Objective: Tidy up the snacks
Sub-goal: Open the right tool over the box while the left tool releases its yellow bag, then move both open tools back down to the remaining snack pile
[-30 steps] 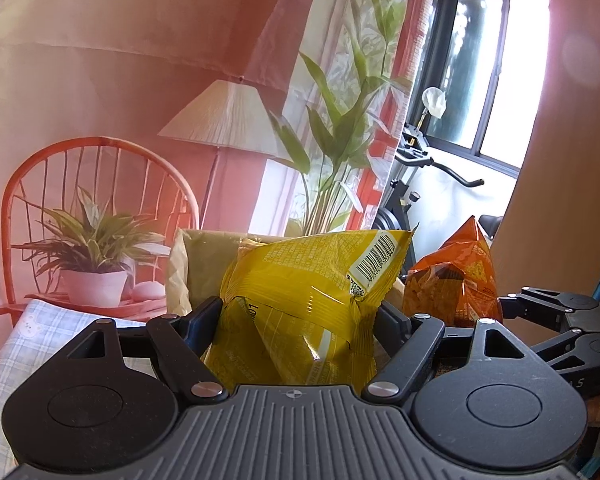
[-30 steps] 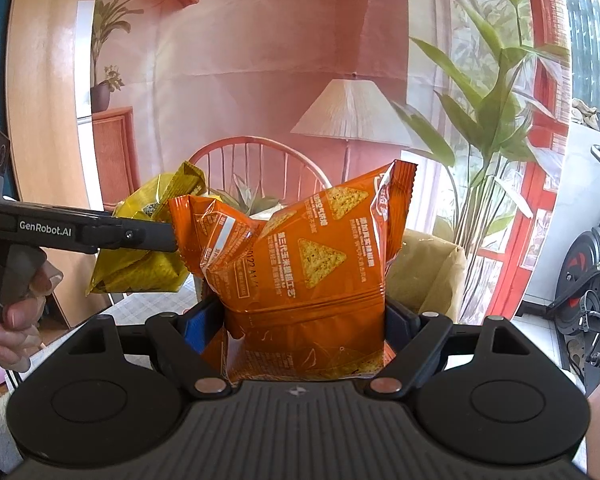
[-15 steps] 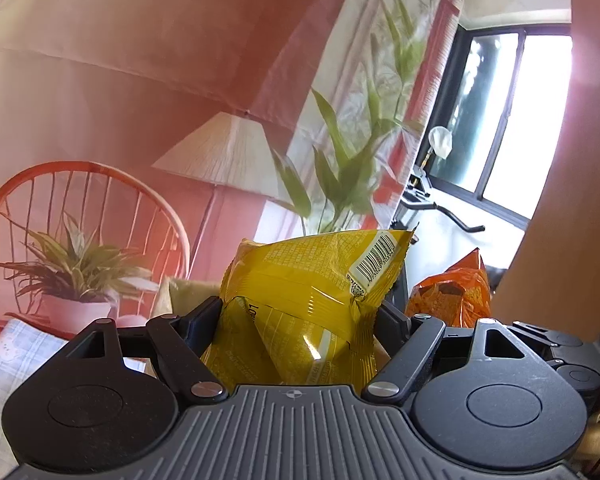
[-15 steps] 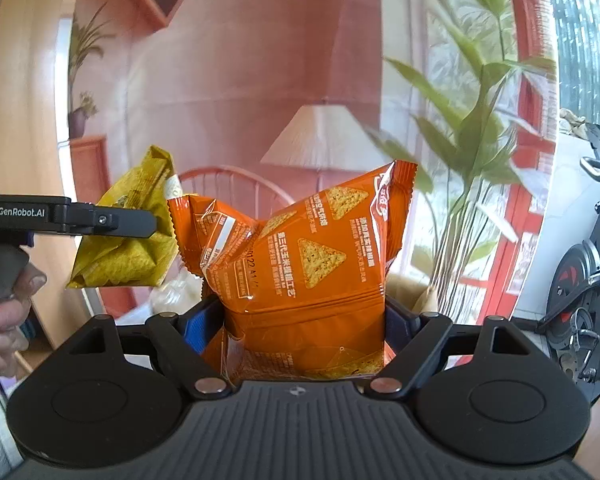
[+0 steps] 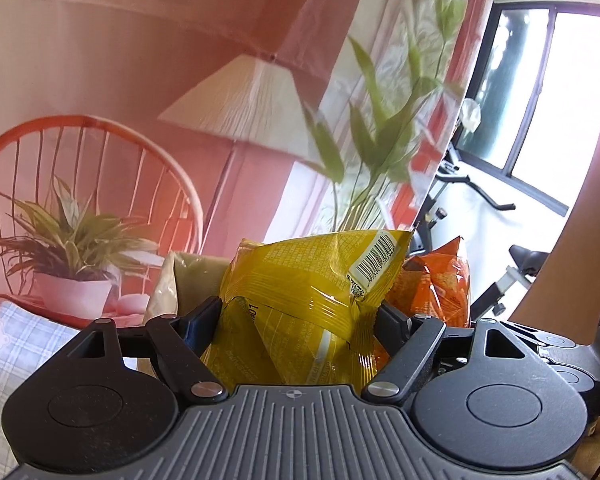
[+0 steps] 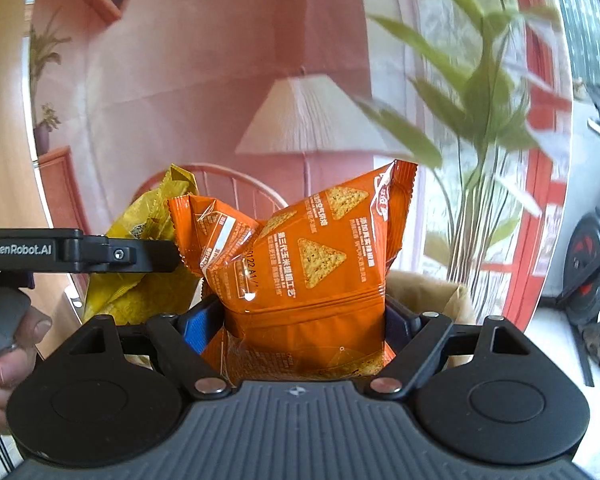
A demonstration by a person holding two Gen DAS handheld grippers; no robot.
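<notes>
The left claw (image 5: 298, 316) is squeezed tight on a crinkly yellow snack bag (image 5: 300, 300) with a barcode, low in the middle. The right claw (image 6: 304, 320) pinches a shiny orange chip bag (image 6: 300, 268) with triangle chips, also low middle.

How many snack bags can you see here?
2. The yellow bag is clamped in the left gripper; the orange bag is clamped in the right gripper. Others may lie out of view.
</notes>
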